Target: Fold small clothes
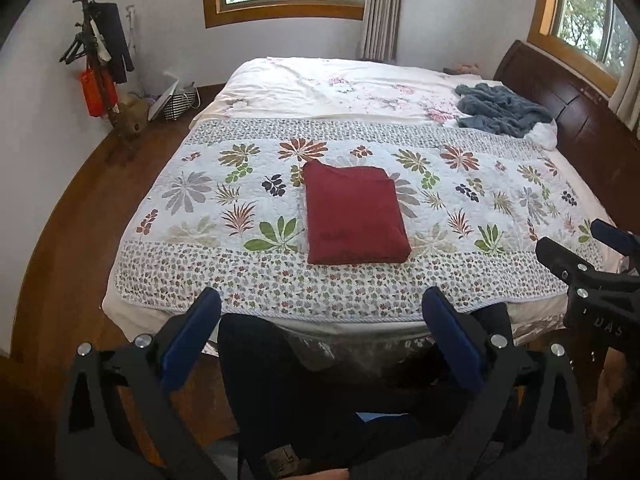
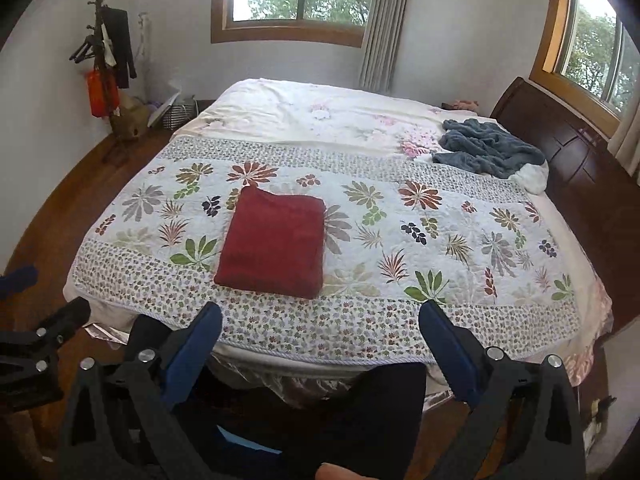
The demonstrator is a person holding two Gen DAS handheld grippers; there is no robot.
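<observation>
Red garment (image 1: 354,216): folded into a neat rectangle, lying flat on the quilt, near the foot edge of the bed and a little left of its middle; nothing touches it.
Quilt (image 1: 460,216): white, printed with leaves and flowers, with a band of small flowers along each long side; spread smooth across the near half of the bed.
Bed (image 1: 320,80): the far half shows a pale floral sheet; a dark wooden headboard (image 1: 560,92) stands on the right side.
Blue blanket (image 1: 500,108): crumpled in a heap on the far right of the bed, beside the headboard, well apart from the red garment.
Left gripper (image 1: 320,300): held off the foot of the bed, jaws spread wide, blue pads empty, clear of the quilt edge.
Right gripper (image 2: 320,312): also off the foot of the bed, jaws spread wide and holding nothing; the red garment lies ahead and slightly to its left.
Person: dark-clothed legs show below both grippers, against the foot of the bed.
Coat rack (image 1: 96,60): stands in the far left corner on the wooden floor, with dark clothes and an orange item hanging.
Windows: one on the far wall with a curtain (image 1: 380,8) beside it, another above the headboard.
</observation>
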